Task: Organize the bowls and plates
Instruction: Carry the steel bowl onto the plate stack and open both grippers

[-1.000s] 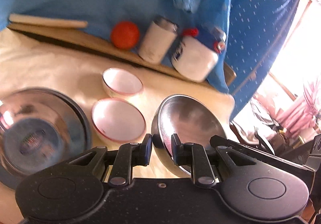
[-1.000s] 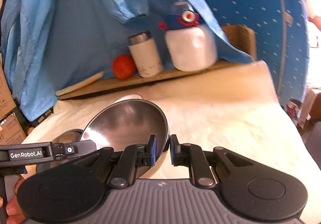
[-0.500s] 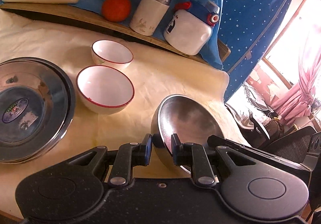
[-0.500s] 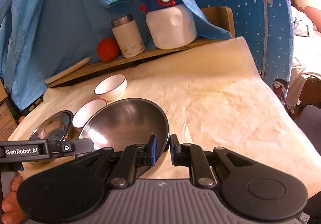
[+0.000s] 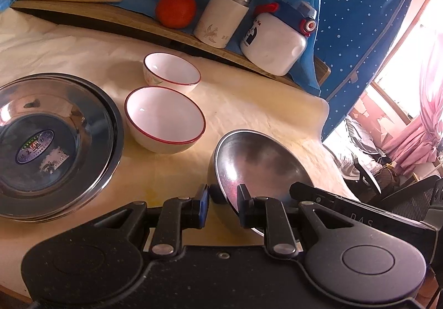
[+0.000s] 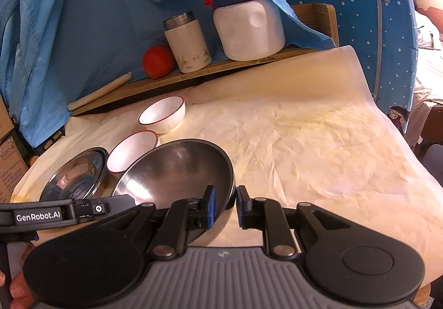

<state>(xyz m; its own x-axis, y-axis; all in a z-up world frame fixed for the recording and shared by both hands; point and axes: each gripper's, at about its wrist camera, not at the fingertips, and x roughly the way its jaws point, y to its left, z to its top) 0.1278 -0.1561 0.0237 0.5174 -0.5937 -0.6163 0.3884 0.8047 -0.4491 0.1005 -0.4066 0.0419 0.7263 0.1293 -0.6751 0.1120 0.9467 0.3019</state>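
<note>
From the left wrist view, the left gripper straddles the near rim of the steel bowl, one finger inside and one outside, with a visible gap, so the grip looks released. The bowl sits on the cream cloth. To its left stand a large red-rimmed bowl, a smaller red-rimmed bowl behind it, and stacked steel plates.

From the right wrist view, the right gripper brackets the steel bowl's right rim with fingers slightly parted, likewise loose. Beyond it lie both white bowls and the plates.
</note>
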